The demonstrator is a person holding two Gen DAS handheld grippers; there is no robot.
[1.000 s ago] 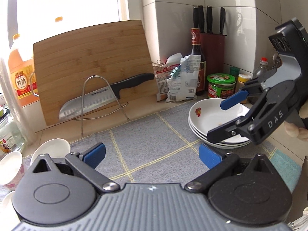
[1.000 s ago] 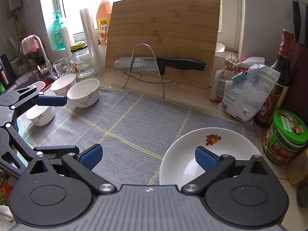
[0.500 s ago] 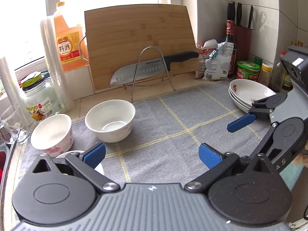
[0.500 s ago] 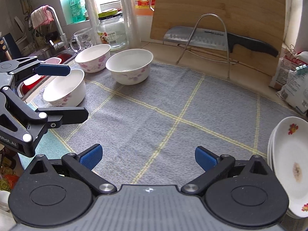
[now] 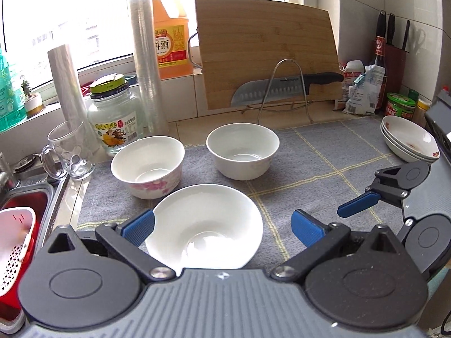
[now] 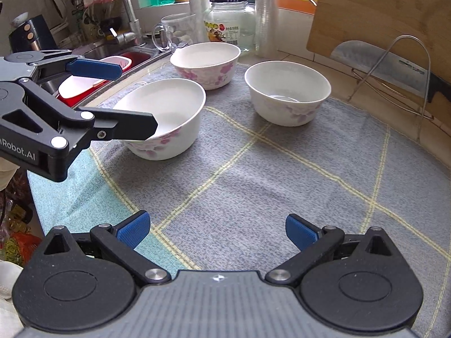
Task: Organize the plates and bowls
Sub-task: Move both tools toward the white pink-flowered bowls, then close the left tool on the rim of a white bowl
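Bowls: three white bowls sit on the grey mat (image 6: 253, 186) toward the sink end of the worktop, all of them empty.
Nearest bowl (image 5: 204, 226): it lies between the spread fingers of the left tongs (image 5: 222, 226), whose blue pads are clear of its rim.
Pink-flowered bowl (image 5: 147, 166): behind it, beside the glass mug (image 5: 69, 152).
Third bowl (image 5: 243, 149): in front of the cutting board (image 5: 267, 56).
Plates (image 5: 410, 142): stacked at the mat's far right corner; the top one carries a reddish smear.
Right tongs (image 6: 218, 231): spread wide over bare mat, gripping nothing.
Jar (image 5: 114, 115): lidded, at the back edge.
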